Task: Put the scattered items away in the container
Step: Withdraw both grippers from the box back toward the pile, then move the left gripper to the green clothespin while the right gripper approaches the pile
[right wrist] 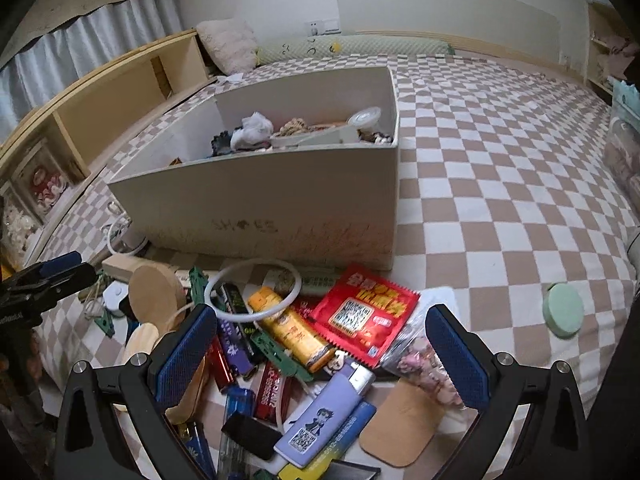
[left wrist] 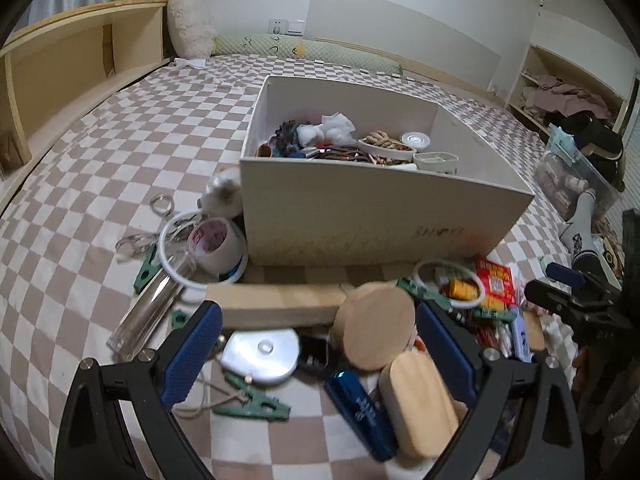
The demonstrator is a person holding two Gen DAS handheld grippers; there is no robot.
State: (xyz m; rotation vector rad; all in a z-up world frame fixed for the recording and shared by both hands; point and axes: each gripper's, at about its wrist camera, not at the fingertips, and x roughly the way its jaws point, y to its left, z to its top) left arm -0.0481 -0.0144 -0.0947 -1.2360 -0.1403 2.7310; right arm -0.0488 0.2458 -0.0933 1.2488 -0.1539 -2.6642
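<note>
A cream cardboard box (left wrist: pixel 384 208) (right wrist: pixel 260 208) stands on the checkered bed, holding cloth, rope and small tubs. In front of it lies a heap of small items. My left gripper (left wrist: pixel 318 354) is open and low over a round wooden disc (left wrist: pixel 374 326), a silver case (left wrist: pixel 260 356), a blue lighter (left wrist: pixel 360 414) and a wooden oval (left wrist: pixel 420 396). My right gripper (right wrist: pixel 320 356) is open above an orange lighter (right wrist: pixel 296 332), a red packet (right wrist: pixel 364 316), a purple lighter (right wrist: pixel 324 416) and a white ring (right wrist: pixel 252 288). Neither holds anything.
Left of the box lie a tape roll (left wrist: pixel 218 246), a clear tube (left wrist: pixel 148 316) and green clips (left wrist: pixel 256 404). A green disc (right wrist: pixel 562 314) sits apart on the right. A wooden shelf headboard (left wrist: pixel 60 80) lines the bed's left side; a clear bin (left wrist: pixel 576 180) stands right.
</note>
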